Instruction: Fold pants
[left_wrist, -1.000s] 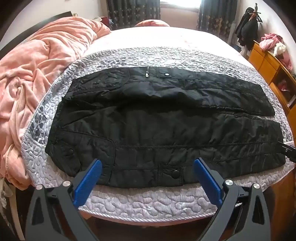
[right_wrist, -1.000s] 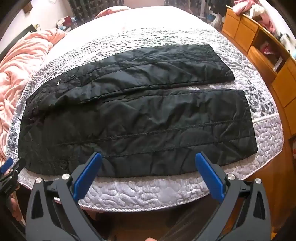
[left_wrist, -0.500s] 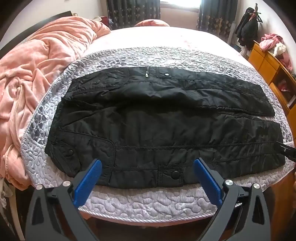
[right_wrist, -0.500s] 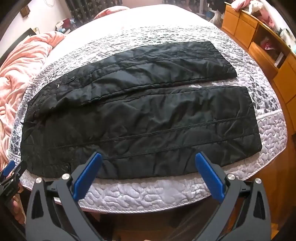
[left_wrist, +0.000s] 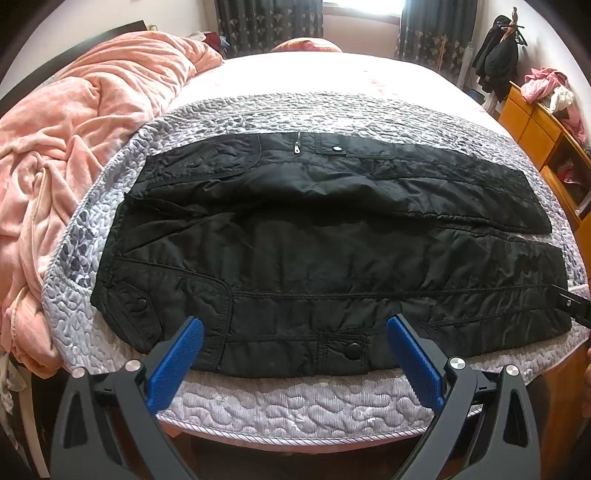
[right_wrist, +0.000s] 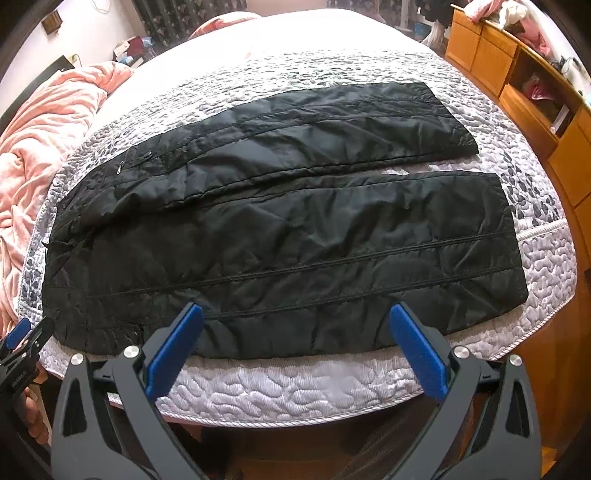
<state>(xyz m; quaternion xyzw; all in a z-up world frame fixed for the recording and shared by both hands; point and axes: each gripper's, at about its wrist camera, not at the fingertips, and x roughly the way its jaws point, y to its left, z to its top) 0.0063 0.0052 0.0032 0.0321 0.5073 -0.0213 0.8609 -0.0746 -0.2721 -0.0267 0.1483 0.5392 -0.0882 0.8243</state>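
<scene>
A wide bed (left_wrist: 369, 85) fills the room, its near half covered by a grey quilted bedspread (left_wrist: 295, 402) whose corded edge curves along the front. Black quilted pants (left_wrist: 314, 240) lie flat across that bedspread, waistband to the left and both legs running right, the near side seam lying close to the bedspread's front edge with a strip of bare quilting showing below it. In the right wrist view the pants (right_wrist: 295, 240) show a narrow wedge of bedspread (right_wrist: 295, 391) between the two leg hems, and open quilting beyond the cuffs at the right edge. A rumpled pink blanket (left_wrist: 74, 147) is heaped along the bed's left side, touching the bedspread's edge beside the waistband. Orange wooden cabinets (right_wrist: 517, 74) line the right wall, with clothing piled on top; dark patterned curtains (left_wrist: 266, 26) frame a bright window at the far end, and dark coats (left_wrist: 498, 62) hang in the corner. The left tongs (left_wrist: 293, 354) hover wide open, empty, their blue pads over the near edge of the pants around a snap-buttoned pocket flap. The right tongs (right_wrist: 295, 343) are likewise spread wide and hold nothing, poised over the near leg's lower seam.
</scene>
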